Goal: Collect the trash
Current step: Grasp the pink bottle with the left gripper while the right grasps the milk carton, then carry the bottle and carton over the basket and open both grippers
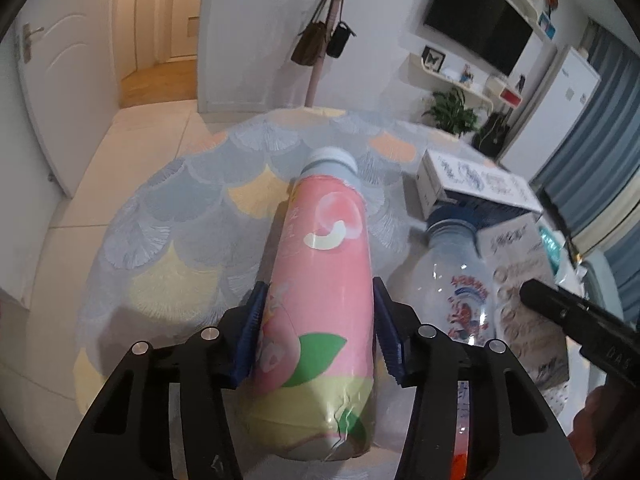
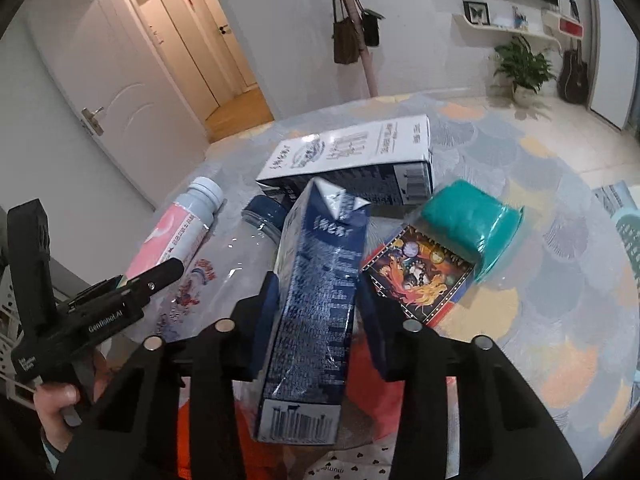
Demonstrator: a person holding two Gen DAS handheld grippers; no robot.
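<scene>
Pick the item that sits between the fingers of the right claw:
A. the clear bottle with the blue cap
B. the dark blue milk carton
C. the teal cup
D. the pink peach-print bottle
B: in the right wrist view the dark blue milk carton lies lengthwise between the right claw fingers, while the pink peach-print bottle sits in the left claw.

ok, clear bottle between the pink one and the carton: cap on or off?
On. The clear bottle lies on its side on the table, with a dark blue cap on its neck. It looks empty.
</scene>
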